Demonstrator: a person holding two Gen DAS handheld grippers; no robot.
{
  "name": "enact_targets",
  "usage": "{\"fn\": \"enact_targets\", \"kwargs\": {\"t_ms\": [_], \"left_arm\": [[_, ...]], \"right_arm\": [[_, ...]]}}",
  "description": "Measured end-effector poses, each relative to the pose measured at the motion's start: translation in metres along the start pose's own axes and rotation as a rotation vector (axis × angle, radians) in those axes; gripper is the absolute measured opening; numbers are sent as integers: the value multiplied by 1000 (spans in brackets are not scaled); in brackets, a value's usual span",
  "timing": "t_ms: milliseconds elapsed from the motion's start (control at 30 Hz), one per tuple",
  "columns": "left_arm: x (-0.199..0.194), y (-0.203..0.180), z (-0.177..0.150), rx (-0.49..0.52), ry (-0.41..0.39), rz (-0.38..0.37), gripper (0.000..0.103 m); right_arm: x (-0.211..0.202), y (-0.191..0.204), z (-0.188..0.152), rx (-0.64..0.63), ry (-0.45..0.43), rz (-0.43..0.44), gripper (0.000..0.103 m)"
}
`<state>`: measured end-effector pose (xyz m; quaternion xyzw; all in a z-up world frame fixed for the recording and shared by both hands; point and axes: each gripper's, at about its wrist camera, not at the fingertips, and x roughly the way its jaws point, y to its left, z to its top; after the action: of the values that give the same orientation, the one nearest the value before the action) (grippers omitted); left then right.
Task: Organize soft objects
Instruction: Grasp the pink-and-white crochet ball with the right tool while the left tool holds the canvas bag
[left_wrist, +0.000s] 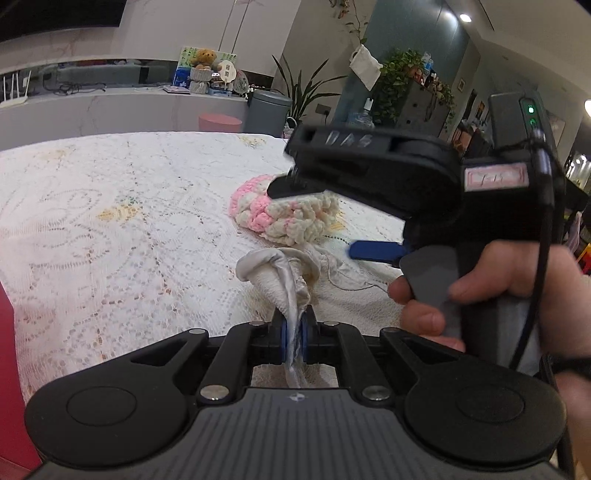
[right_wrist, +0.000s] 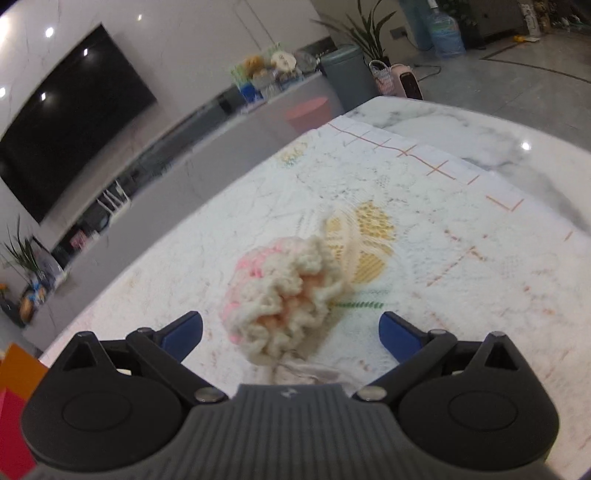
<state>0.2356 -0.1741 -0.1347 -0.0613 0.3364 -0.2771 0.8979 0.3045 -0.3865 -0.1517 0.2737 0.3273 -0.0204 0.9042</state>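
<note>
Two soft things share the lace tablecloth (left_wrist: 110, 221), and each view favours one of them. From the left wrist, the left gripper (left_wrist: 294, 339) is clenched on a thin white cloth (left_wrist: 280, 269): the blue pads press a gathered fold flat between them, and the rest of the fabric rises ahead in a limp, bunched hump that rests on the tablecloth. It looks light and wholly without stiffness, so I judge it will trail and sag from whatever point is pinched; its slight sheen suggests it may slide out of a shallow grip, and a bite well into a doubled fold seems safest. Beyond it lies a pink and cream crocheted piece (left_wrist: 284, 214), with the right gripper (left_wrist: 325, 218), held in a person's hand (left_wrist: 480, 288), hanging over its near side. From the right wrist, the picture is blurred, yet the right gripper (right_wrist: 290, 332) plainly stands released, its blue fingers (right_wrist: 183, 332) wide apart on either side of the crocheted piece (right_wrist: 284, 299), not touching it. That piece looks thick, springy and light, crumpled into a ruffled mound; it should compress readily and carries no risk of breakage, and the raised ruffled rim nearest the jaws offers the fullest hold. A pale corner of cloth shows just below it.
</note>
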Motion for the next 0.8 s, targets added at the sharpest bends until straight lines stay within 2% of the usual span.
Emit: {"fn": "enact_targets", "kwargs": {"t_ms": [33, 67, 100, 133, 167, 267, 400, 433, 500, 533, 600, 700, 733, 800], "left_arm": [[-1, 2, -1, -7, 0, -4, 8], [-1, 2, -1, -11, 0, -6, 9], [-1, 2, -1, -14, 0, -8, 9], [-2, 3, -1, -17, -1, -9, 9], [-2, 3, -1, -19, -1, -10, 9], [-1, 4, -1, -18, -2, -10, 9], [-1, 5, -2, -14, -2, -6, 9], [-2, 5, -3, -13, -2, -5, 9], [-1, 3, -3, -9, -2, -1, 9], [-1, 2, -3, -6, -3, 4, 9], [0, -1, -3, 3, -3, 11, 9], [1, -4, -3, 13, -2, 20, 9], [0, -4, -2, 19, -2, 25, 9], [1, -10, -1, 36, -2, 40, 9]], "right_arm": [[1, 2, -2, -12, -11, -1, 82], [2, 5, -4, -32, -14, -1, 60], [4, 7, -5, -48, -6, 9, 51], [6, 7, -6, -53, 2, 20, 48], [6, 7, -8, -53, -4, 22, 36], [-1, 10, -8, -100, -41, 35, 24], [-26, 28, 6, -259, -86, 13, 22], [-33, 34, 11, -316, -54, -24, 22], [-43, 39, 18, -411, 103, -149, 22], [-54, 37, 17, -441, 126, -175, 22], [-80, 27, 13, -513, 111, -180, 22], [-91, 11, 14, -589, 240, -161, 25], [-91, 5, 13, -589, 254, -170, 29], [-86, -5, 12, -541, 275, -234, 47]]}}
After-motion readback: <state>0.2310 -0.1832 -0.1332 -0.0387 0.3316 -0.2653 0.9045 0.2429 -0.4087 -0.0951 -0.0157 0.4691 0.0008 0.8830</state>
